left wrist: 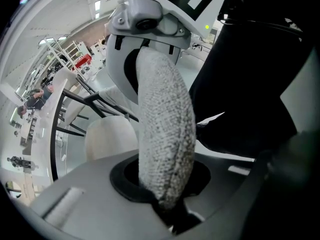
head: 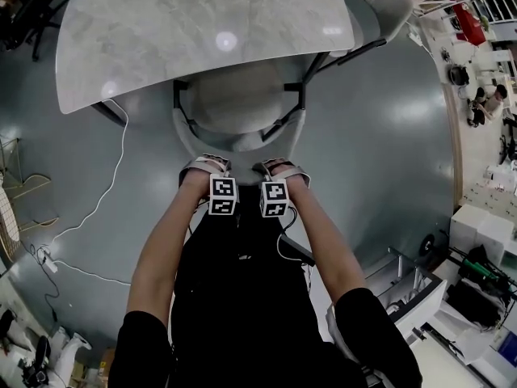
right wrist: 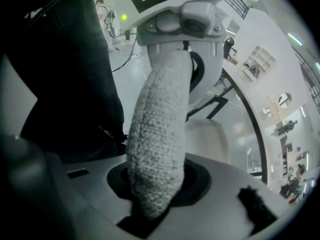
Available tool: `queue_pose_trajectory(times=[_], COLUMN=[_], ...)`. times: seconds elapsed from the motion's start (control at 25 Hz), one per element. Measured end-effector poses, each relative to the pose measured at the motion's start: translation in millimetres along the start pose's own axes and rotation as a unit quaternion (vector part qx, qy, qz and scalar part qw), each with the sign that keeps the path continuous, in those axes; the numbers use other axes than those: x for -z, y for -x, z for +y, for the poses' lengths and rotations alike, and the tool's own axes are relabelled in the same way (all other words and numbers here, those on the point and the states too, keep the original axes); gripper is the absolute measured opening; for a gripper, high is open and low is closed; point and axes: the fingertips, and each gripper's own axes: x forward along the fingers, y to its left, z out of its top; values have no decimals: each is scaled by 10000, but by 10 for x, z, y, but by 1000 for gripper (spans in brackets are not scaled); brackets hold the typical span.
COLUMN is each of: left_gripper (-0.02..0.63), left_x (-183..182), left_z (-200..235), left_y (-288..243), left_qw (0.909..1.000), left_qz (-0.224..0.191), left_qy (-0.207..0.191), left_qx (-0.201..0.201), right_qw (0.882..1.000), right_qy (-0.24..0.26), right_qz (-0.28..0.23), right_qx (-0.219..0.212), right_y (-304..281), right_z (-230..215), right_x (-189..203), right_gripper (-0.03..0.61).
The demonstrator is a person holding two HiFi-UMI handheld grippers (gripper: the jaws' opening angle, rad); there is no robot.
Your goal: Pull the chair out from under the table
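Observation:
A pale grey upholstered chair (head: 239, 103) stands with its seat partly under the marble-topped table (head: 202, 23), its curved backrest (head: 242, 141) facing me. My left gripper (head: 206, 168) and right gripper (head: 279, 168) sit side by side on the backrest's top rim, pointing steeply down. In the left gripper view the knitted backrest rim (left wrist: 165, 124) runs between the jaws of the left gripper (left wrist: 167, 199), which is shut on it. The right gripper view shows the same rim (right wrist: 160, 134) clamped in the right gripper (right wrist: 150, 204). Each view shows the other gripper further along the rim.
A white cable (head: 105, 192) trails across the grey floor at the left to a power strip (head: 48, 261). A second chair (head: 388, 6) stands at the table's far right corner. Boxes and equipment (head: 485, 249) crowd the right side; people (head: 489, 99) are there too.

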Motion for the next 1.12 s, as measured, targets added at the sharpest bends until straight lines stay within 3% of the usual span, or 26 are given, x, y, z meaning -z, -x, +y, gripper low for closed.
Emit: queue_pose_trajectory(times=[0.64, 0.84, 1.12], left_gripper=[71, 71, 71], left_x=[-87, -125, -217], left_z=[-82, -215, -402], left_y=[15, 24, -15], left_qw=[10000, 9998, 9996], left_qz=[11, 24, 51], left_qy=[95, 181, 272], left_qx=[27, 6, 9], right_qw=[10000, 9999, 9997], right_qy=[80, 86, 247], right_qz=[-12, -18, -45], right_qx=[38, -117, 6], right_y=[89, 37, 83], right_z=[54, 258, 381], right_x=[4, 12, 0], right_gripper=[101, 101, 101])
